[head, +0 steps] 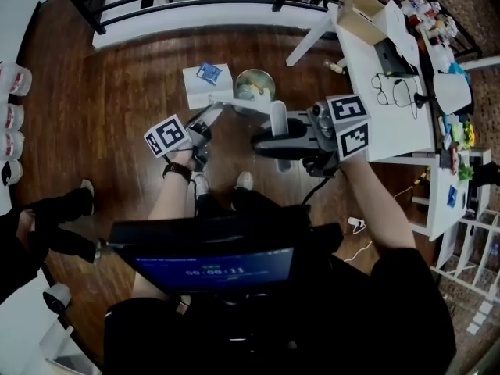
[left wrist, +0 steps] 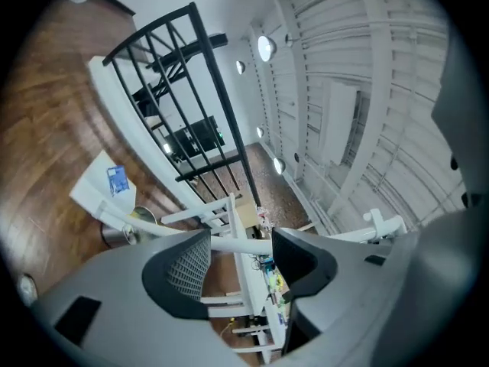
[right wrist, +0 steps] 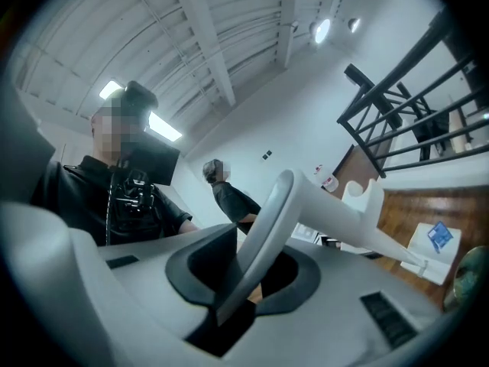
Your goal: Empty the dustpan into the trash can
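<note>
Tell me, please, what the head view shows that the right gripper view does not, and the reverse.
Only the head view: the left claw, the table and the glasses on it. Only the right gripper view: the ceiling and its lamps. Both: the right claw shut on the dustpan by its handle, the black railing and the white box on the floor.

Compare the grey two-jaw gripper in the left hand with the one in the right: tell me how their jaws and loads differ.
The left gripper has its jaws apart, a white bar crossing the gap unpressed; the right gripper has its jaws closed on the white plastic dustpan's curved handle. In the head view the left gripper sits tilted, the right gripper nearly level. Both are grey and hand-held.
</note>
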The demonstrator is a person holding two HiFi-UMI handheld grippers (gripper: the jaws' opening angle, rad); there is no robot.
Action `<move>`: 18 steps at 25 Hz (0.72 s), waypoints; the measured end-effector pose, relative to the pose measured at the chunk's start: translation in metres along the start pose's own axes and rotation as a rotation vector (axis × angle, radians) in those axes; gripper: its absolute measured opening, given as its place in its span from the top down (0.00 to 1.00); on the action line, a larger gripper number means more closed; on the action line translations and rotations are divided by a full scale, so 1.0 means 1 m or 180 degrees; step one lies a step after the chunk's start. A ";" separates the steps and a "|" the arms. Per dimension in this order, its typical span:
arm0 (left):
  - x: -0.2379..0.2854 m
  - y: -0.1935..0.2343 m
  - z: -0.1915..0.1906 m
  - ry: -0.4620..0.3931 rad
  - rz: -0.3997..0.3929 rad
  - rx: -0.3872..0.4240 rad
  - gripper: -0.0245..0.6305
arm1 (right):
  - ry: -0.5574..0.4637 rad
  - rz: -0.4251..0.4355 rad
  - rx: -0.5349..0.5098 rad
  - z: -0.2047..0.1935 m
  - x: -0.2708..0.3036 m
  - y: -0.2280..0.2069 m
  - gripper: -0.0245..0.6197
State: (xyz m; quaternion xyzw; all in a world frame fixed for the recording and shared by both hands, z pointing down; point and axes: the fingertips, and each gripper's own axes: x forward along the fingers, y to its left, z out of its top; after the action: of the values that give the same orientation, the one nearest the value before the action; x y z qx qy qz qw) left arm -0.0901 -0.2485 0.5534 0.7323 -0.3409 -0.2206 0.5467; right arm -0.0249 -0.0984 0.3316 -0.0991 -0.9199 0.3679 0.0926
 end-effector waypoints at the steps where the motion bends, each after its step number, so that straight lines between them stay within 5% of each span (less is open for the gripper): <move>1: 0.007 0.002 -0.005 0.0035 -0.0024 -0.0110 0.59 | -0.0014 -0.0020 -0.0022 0.003 -0.002 0.004 0.85; 8: 0.059 0.021 -0.025 -0.0014 -0.0270 -0.0994 0.45 | -0.0041 -0.0169 -0.0225 0.010 -0.015 0.021 0.83; 18: 0.152 -0.025 -0.082 0.0188 -0.0465 -0.1516 0.45 | -0.0260 -0.0405 -0.0424 0.020 -0.089 0.060 0.83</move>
State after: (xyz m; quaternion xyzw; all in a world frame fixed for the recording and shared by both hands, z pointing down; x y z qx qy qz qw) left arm 0.0749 -0.3040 0.5625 0.6116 -0.2094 -0.3121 0.6963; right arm 0.0626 -0.0909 0.2668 -0.0313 -0.9498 0.3030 0.0714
